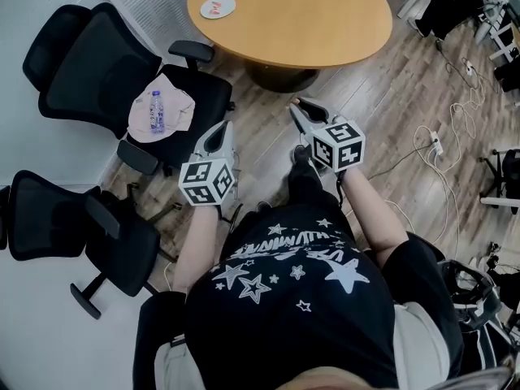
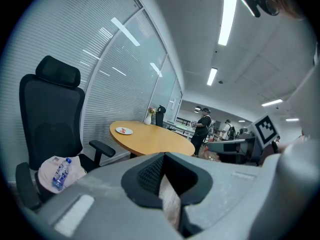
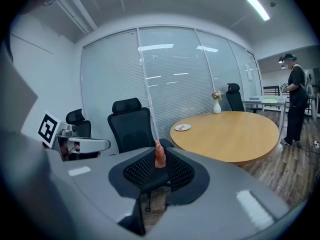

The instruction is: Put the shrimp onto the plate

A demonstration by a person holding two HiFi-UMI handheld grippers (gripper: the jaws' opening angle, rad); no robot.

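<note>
A small orange-pink shrimp stands upright between the tips of my right gripper, which is shut on it. A white plate with something red on it lies at the far left edge of the round wooden table. From the head view the plate is well ahead of both grippers. The right gripper hangs over the floor just short of the table. My left gripper is held beside it, jaws together and nothing in them. The left gripper points toward the plate.
A black office chair holds a pink cloth and a water bottle. A second chair stands at lower left. Cables trail over the wooden floor at right. A vase stands on the table. A person stands beyond it.
</note>
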